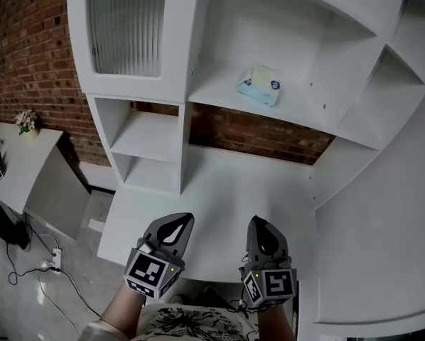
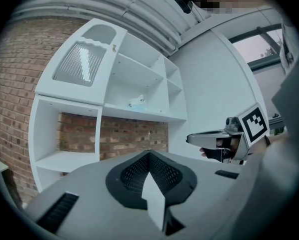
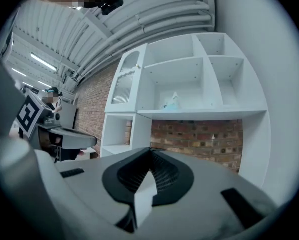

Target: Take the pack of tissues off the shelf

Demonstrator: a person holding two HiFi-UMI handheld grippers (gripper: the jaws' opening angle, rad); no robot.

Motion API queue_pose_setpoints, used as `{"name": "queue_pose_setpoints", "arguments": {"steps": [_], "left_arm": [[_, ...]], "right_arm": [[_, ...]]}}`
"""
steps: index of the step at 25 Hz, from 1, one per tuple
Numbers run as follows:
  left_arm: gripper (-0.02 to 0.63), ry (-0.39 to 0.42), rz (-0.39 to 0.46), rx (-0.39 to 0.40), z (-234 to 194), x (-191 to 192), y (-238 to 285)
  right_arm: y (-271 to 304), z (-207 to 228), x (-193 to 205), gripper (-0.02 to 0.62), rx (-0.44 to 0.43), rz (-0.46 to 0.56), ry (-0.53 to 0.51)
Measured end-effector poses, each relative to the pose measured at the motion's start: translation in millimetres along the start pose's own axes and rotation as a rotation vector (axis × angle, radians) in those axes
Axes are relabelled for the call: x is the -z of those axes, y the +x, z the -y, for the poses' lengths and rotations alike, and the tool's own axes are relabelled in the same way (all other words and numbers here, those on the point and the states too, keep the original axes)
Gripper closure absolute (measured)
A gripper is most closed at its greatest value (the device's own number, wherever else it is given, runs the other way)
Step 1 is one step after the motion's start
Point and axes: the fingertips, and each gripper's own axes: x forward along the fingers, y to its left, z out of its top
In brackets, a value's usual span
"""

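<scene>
Now my left gripper (image 1: pixel 177 224) and right gripper (image 1: pixel 259 226) fingers sit closed, empty; the pale-blue soft tissue pack (image 1: pixel 259 86) lies on the white shelf (image 1: pixel 216 91).

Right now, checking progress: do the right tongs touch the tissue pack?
Apart. Head view: right tongs near the desk edge, tissue pack up on its shelf.

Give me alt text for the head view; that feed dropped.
A pale blue pack of tissues lies on a white shelf above a white desk. Below, the left gripper and right gripper, both shut and empty, point toward it from well short.
</scene>
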Motion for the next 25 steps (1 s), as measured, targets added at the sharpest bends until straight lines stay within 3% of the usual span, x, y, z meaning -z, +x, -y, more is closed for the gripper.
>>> {"name": "queue_pose_setpoints", "arguments": {"steps": [9,18,19,21,25], "left_arm": [[0.591,0.026,0.058,-0.119,-17.8,-40.5,51.6],[0.591,0.067,0.074,-0.154,-18.9,-52.9,84.2],[0.591,0.070,0.072,-0.155,-19.0,-52.3,85.6],[0.591,0.074,0.070,-0.161,-21.0,-53.4,86.6],[0.591,0.081,0.068,-0.180,-30.6,-56.6,87.1]], "right_arm": [[61.3,51.4,-52.8,0.588,-0.084,0.092,-0.084],[118.1,91.8,-121.3,0.588,-0.068,0.193,-0.190],[126.2,92.6,-127.8,0.569,-0.078,0.190,-0.199],[142.9,93.4,-140.6,0.450,-0.098,0.181,-0.208],[171.9,98.1,-163.6,0.430,-0.086,0.171,-0.235]]}}
